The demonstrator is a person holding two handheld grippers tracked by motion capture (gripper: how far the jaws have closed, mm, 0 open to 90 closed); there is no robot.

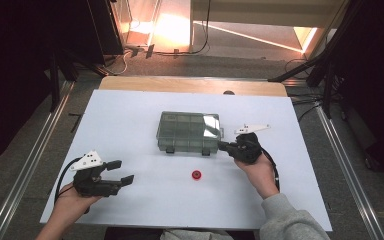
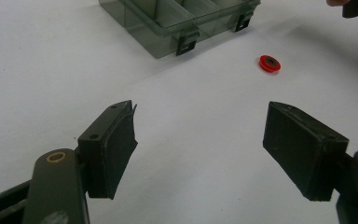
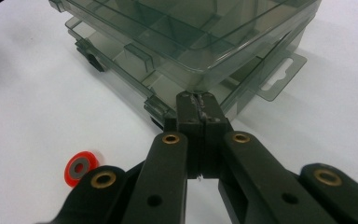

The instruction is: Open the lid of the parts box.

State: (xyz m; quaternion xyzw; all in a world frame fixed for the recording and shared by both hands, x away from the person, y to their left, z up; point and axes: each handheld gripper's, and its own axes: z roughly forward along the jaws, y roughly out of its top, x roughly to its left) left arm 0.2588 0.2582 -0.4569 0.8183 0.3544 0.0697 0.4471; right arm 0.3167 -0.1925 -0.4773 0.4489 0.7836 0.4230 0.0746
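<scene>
Clear glossy plastic box (image 1: 189, 131)

1. One clear smoky-grey plastic compartment box (image 1: 189, 132), with two dark latches on its front edge.
2. One small red ring with a grey centre (image 1: 196, 175).
3. One white worktop (image 1: 130, 110).
4. Two black hand-held tongs: left tongs (image 1: 120, 172), right tongs (image 1: 223, 145).

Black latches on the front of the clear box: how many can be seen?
2: one latch sits toward the box's front left, the other latch toward its front right, near the right tongs.

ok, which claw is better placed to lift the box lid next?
Right: the right claw sits shut at the box lid corner. The left claw hangs open, well away.
</scene>
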